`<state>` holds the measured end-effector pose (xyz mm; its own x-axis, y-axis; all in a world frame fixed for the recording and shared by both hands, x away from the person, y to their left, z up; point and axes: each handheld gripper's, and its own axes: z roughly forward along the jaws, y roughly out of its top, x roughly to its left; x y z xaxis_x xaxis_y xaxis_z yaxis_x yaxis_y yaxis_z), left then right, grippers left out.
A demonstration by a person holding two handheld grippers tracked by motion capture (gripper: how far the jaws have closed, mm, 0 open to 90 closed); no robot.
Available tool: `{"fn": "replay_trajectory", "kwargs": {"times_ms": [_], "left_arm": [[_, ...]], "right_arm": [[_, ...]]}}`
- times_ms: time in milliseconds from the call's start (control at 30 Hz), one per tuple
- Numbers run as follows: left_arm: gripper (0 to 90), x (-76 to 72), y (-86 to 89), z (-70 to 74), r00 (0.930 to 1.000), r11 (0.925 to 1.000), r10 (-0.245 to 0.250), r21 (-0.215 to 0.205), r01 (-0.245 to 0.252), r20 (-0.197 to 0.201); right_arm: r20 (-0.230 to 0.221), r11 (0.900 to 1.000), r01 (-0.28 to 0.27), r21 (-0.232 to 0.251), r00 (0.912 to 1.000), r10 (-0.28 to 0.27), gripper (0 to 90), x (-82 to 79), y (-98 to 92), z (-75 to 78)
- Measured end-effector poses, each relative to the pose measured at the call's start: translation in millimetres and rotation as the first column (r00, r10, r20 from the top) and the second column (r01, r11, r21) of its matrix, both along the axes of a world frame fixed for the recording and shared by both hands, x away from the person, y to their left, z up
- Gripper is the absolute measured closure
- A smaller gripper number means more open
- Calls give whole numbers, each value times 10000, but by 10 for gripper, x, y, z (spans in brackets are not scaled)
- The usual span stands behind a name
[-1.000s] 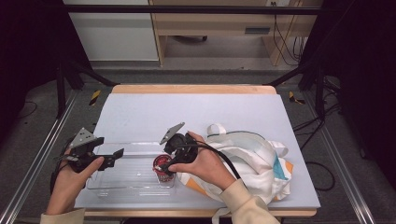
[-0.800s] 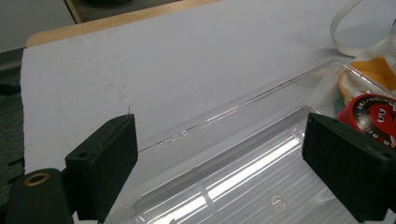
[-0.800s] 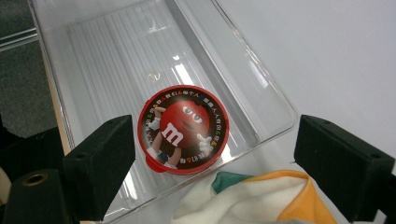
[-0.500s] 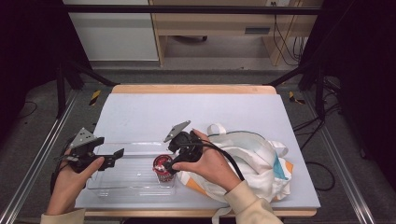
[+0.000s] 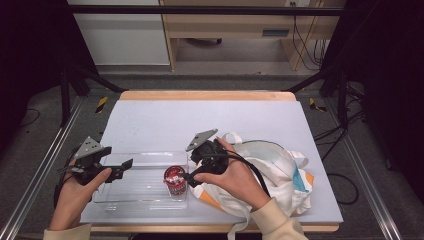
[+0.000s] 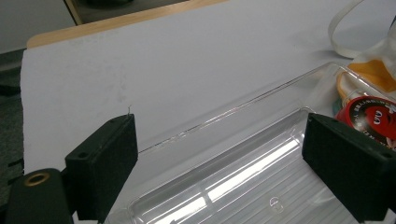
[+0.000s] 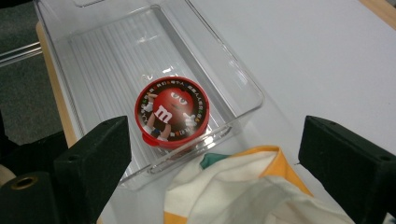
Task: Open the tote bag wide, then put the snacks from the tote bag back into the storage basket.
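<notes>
Jaws of our right gripper (image 7: 215, 154) stand wide apart, released, above a red M&M's candy tub (image 7: 172, 112) standing in the near corner of a clear plastic tray (image 7: 116, 42). Our left gripper (image 6: 224, 163) hangs equally open over the tray's far end; a fabric tote bag (image 5: 280, 165) lies beside it on the white surface (image 5: 200, 120).

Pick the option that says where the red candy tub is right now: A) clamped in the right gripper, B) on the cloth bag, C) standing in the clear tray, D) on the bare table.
C: the red candy tub stands inside the clear tray near its end wall, and the right gripper is open above it.
</notes>
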<state>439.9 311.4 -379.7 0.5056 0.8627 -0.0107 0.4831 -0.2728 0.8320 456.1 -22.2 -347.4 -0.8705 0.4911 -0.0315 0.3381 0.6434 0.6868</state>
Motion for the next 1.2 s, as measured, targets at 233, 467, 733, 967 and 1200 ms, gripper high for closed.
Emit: {"fn": "replay_trajectory", "kwargs": {"times_ms": [233, 467, 733, 967, 1200], "left_arm": [[106, 33, -51, 7, 9999, 9999, -147, 76, 147, 17], [105, 37, -93, -7, 9999, 9997, -122, 208, 121, 72], [103, 13, -145, 11, 9996, 9995, -188, 255, 184, 191], [100, 10, -162, 22, 9995, 9996, -185, 216, 179, 258], [99, 6, -166, 32, 9992, 9998, -151, 141, 146, 361]], "right_arm": [[179, 9978, 524, 411, 9984, -532, 94, -25, -222, 43], [415, 9923, 892, 857, 9948, -930, 95, -4, -386, 102], [652, 9853, 1340, 1058, 9878, -1414, 90, -45, -556, 142], [899, 9765, 1674, 1357, 9795, -1804, 79, -116, -745, 223], [952, 9682, 2048, 1437, 9709, -2195, 75, -153, -932, 194]]}}
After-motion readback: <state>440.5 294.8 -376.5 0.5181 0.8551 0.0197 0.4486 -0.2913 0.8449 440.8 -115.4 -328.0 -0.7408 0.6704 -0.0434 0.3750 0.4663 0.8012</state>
